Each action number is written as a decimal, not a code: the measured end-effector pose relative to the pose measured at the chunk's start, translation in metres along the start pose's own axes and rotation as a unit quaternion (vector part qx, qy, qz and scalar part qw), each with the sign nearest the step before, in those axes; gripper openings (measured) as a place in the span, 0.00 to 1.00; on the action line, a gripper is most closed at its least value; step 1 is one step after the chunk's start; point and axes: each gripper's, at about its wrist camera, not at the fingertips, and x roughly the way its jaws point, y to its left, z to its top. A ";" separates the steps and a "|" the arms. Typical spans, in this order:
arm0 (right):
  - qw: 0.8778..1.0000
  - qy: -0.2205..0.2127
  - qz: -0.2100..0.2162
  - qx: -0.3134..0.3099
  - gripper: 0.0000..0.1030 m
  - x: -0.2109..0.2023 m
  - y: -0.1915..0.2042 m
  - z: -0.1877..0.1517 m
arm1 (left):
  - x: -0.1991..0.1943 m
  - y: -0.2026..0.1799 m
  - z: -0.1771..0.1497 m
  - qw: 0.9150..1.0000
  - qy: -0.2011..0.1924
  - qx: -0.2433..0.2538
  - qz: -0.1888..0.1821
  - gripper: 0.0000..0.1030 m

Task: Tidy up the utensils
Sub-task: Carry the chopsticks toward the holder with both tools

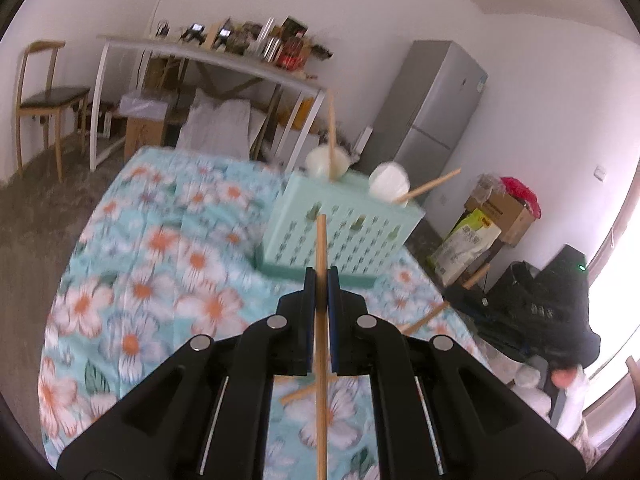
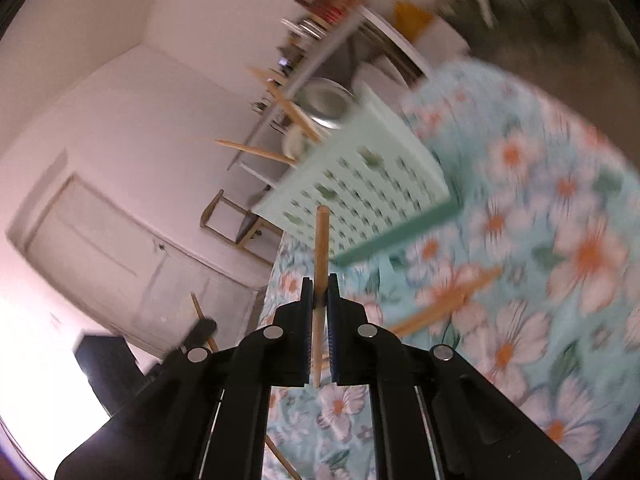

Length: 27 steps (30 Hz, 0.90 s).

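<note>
Chopsticks, wooden: one in each of my claws. Left claw (image 1: 320, 280) is clamped on a chopstick (image 1: 321, 320) that runs lengthwise between the pads, its tip sticking out ahead toward the mint-green perforated basket (image 1: 340, 232). Right claw (image 2: 320, 288) is likewise closed on a second chopstick (image 2: 321, 248), tip pointing forward past the pads; this view is tilted and motion-blurred.

Basket stands on the worktop under a floral cloth (image 1: 160, 248). Two white-bowled spoons with wooden handles (image 1: 390, 184) lean out of its top. Loose chopsticks (image 2: 444, 304) lie on the cloth near the basket, just beyond my right claw. Another one lies crosswise under the left claw.
</note>
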 end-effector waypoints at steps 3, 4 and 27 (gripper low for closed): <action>0.998 -0.024 -0.014 -0.061 0.07 -0.015 0.021 0.004 | -0.004 -0.010 0.016 0.999 -0.032 0.012 -0.006 0.05; 0.996 -0.035 -0.018 -0.085 0.07 -0.022 0.030 0.005 | -0.005 -0.013 0.020 0.999 -0.040 0.016 -0.007 0.05; 0.983 -0.134 0.010 -0.126 0.06 -0.079 0.021 0.055 | 0.015 -0.083 0.170 0.967 -0.242 0.078 -0.010 0.05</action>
